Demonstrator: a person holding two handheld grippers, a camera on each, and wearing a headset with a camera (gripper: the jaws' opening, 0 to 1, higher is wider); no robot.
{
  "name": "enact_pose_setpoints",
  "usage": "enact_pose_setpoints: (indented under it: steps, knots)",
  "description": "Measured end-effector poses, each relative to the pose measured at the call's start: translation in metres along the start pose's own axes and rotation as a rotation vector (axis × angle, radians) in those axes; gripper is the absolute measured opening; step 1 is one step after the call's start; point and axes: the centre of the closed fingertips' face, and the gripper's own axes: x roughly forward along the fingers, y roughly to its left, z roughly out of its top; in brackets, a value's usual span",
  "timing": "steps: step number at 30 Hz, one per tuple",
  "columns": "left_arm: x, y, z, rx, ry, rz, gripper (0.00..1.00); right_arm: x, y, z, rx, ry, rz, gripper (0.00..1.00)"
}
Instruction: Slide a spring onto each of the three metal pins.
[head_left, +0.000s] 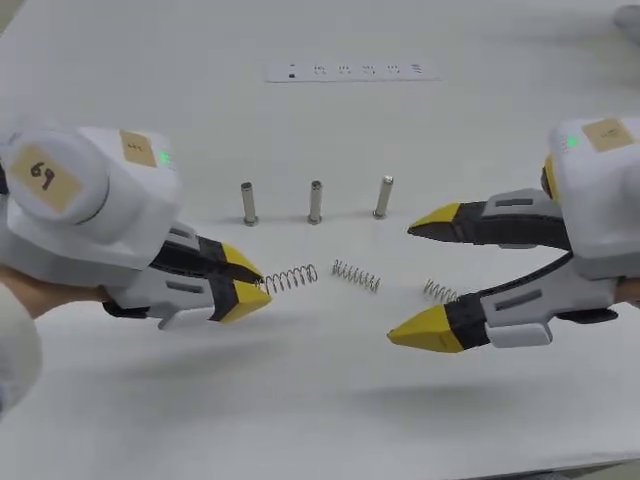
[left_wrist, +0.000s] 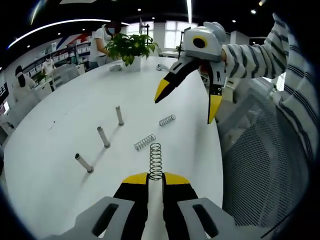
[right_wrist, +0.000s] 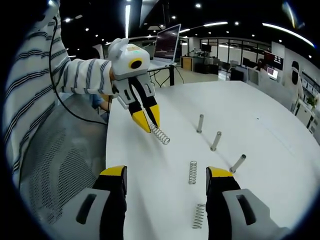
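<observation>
Three metal pins stand upright in a row on the white table: left pin (head_left: 248, 203), middle pin (head_left: 315, 201), right pin (head_left: 383, 196). My left gripper (head_left: 255, 287) is shut on one end of a spring (head_left: 292, 278), which sticks out ahead of its yellow tips (left_wrist: 156, 161). A second spring (head_left: 356, 274) lies loose in front of the middle pin. A third spring (head_left: 439, 291) lies by my right gripper (head_left: 425, 283), which stands wide open with nothing in it. The right gripper view shows the pins (right_wrist: 216, 141) and two loose springs (right_wrist: 193, 171).
A white power strip (head_left: 350, 71) lies at the far side of the table. A striped sleeve (left_wrist: 280, 50) and a mesh chair (left_wrist: 260, 165) are beside the table's edge. A potted plant (left_wrist: 129, 47) stands at the far end.
</observation>
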Motion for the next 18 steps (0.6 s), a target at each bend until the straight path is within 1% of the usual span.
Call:
enact_pose_setpoints:
  steps: [10,13,18]
  knots:
    - [0.005,-0.008,0.003,0.006,-0.007,-0.035,0.02,0.01,0.0,0.0,-0.043,0.022,0.042,0.57]
    - [0.008,-0.01,0.005,0.001,-0.014,-0.045,0.02,0.013,0.001,0.001,-0.091,0.028,0.059,0.54]
    - [0.013,-0.016,0.007,-0.009,-0.027,-0.067,0.02,0.017,0.003,0.001,-0.119,0.042,0.084,0.5]
